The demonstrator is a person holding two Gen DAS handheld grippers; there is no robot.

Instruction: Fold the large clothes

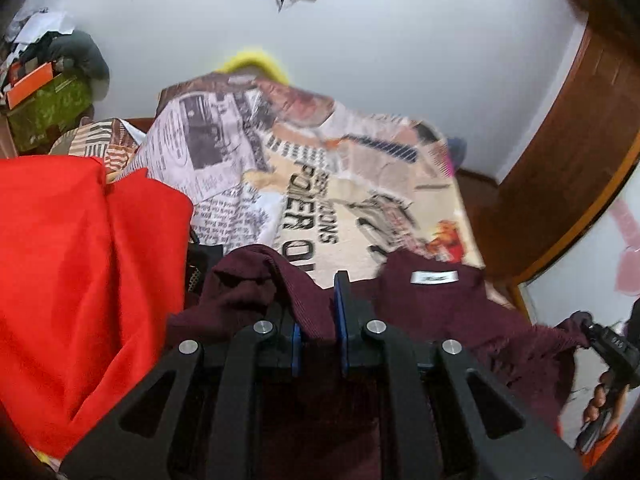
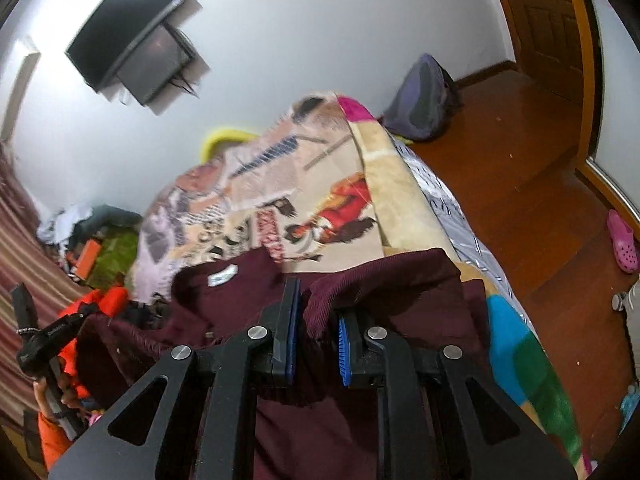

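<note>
A maroon ribbed sweater (image 1: 432, 304) with a white neck label (image 1: 434, 277) hangs stretched between my two grippers above the bed. My left gripper (image 1: 320, 320) is shut on one shoulder edge of the sweater. My right gripper (image 2: 316, 320) is shut on the other shoulder edge (image 2: 380, 280); the sweater's label shows there too (image 2: 223, 275). Each gripper appears in the other's view, the right one at the far right (image 1: 612, 344) and the left one at the far left (image 2: 44, 340). The lower sweater is hidden under the grippers.
A printed collage blanket (image 1: 320, 168) covers the bed. A red garment (image 1: 80, 280) lies at the left. Boxes and clutter (image 1: 44, 92) sit at the back left. A backpack (image 2: 420, 100) and a pink clog (image 2: 622, 240) lie on the wooden floor. A wall TV (image 2: 128, 28) hangs above.
</note>
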